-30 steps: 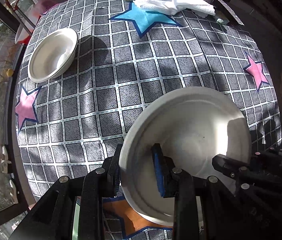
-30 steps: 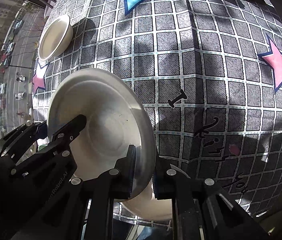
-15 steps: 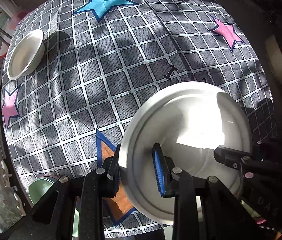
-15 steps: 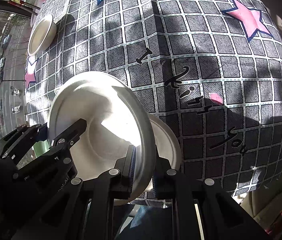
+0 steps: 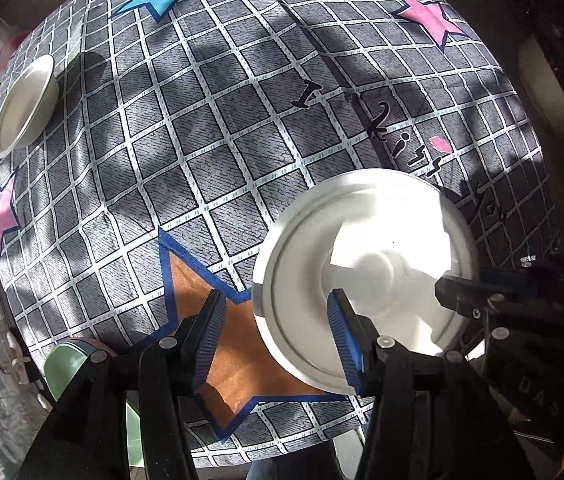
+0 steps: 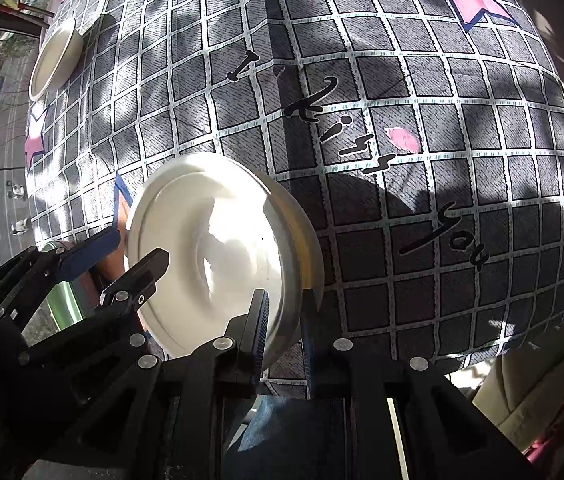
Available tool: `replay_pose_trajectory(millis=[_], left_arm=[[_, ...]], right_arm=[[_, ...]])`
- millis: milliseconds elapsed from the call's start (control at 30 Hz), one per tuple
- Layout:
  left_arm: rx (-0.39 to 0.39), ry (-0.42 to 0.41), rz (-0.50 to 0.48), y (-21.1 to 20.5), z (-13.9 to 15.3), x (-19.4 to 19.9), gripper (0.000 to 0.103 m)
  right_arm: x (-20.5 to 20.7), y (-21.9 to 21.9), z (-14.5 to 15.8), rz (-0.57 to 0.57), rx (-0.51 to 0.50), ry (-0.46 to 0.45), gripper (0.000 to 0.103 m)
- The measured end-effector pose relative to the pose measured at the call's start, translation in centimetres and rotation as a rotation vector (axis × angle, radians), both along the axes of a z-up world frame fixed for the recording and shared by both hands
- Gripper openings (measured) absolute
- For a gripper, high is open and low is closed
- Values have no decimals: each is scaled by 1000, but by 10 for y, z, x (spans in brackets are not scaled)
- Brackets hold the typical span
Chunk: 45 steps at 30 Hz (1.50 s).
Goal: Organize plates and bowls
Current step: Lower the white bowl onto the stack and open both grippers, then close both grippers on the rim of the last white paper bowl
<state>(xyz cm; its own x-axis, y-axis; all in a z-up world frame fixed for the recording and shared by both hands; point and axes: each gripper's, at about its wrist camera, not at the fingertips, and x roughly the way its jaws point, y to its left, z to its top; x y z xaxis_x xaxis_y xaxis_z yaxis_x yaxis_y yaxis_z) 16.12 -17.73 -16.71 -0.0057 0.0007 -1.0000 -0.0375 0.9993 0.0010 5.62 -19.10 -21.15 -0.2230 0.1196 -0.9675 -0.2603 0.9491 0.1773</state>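
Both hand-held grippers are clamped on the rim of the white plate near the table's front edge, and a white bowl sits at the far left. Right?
Not quite. Only the right hand-held gripper clamps the white plate; the left hand-held gripper is opening, as the left wrist view shows. The white bowl does sit far left.

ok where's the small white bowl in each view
Left wrist: small white bowl at the far left edge, upper half.
Right wrist: small white bowl in the upper left corner area.
Shared landmark: the black "I" lettering on the tablecloth, to the bowl's right.
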Motion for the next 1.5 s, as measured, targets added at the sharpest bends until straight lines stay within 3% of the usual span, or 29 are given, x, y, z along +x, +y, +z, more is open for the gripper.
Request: replay_pose_trajectory(millis=[33,100,133,167,200,233,267,600,767,1033,1233,1500], left_arm=[[2,-9,3,2,2,-2,75],[0,-19,15,6,4,-6,79],[-1,-19,23,9,5,-8,79],[7,-17,34,12,4,-10,80],[8,-17,47,17,4,-11,80],[4,-14,62,21,3,-13,80],[1,-11,78,26,2,-15,80],[26,-96,236,83,27,-19,80],[63,-151,335,128,50,-4,80],[160,-187,481,208,59,17,80],[203,-201,582,266,57,39,80],[209,-191,652,325,28,82,80]], right_arm=[[0,-1,1,-1,-4,-3,18],[0,-3,1,-7,-8,-5,18],[1,-4,2,-12,-11,-4,24],[1,-5,2,-19,-14,-3,35],[1,-9,4,-25,-22,-14,56],[2,-12,6,-27,-21,-31,70],[3,-14,9,-28,-18,-42,71],[28,0,36,-34,5,-77,71],[46,45,56,54,56,-110,71],[72,151,74,244,122,-149,71],[98,223,62,319,144,-148,71],[138,295,25,323,113,-196,71]])
